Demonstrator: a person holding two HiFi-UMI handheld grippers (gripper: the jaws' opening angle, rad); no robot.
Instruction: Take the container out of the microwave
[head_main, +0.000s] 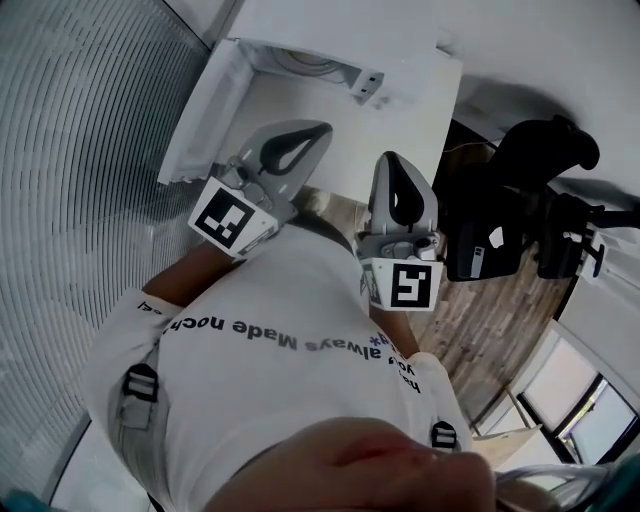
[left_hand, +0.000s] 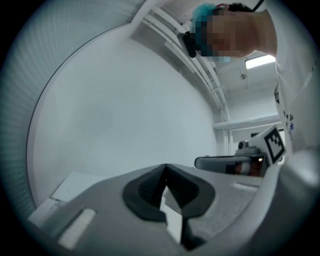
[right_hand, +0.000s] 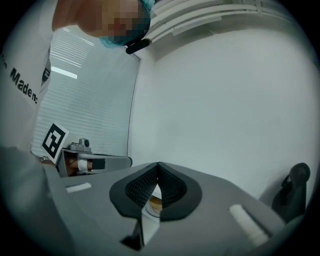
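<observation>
A white microwave (head_main: 400, 50) stands ahead of me at the top of the head view, its door (head_main: 200, 115) swung open to the left. Inside the cavity a pale round rim (head_main: 305, 62) shows; I cannot tell whether it is the container. My left gripper (head_main: 318, 128) is held level, just short of the opening, with its jaws shut and nothing in them. Beside it, my right gripper (head_main: 390, 158) is also shut and holds nothing. In the left gripper view the fingertips (left_hand: 165, 167) meet against a blank white wall. The right gripper (right_hand: 158, 165) likewise has its tips together.
A ribbed grey wall (head_main: 80, 160) curves along the left. Black equipment on a stand (head_main: 520, 200) sits at the right over a wooden floor (head_main: 500, 310). Each gripper view catches the other gripper at its side, the right gripper (left_hand: 235, 162) and the left gripper (right_hand: 95, 162).
</observation>
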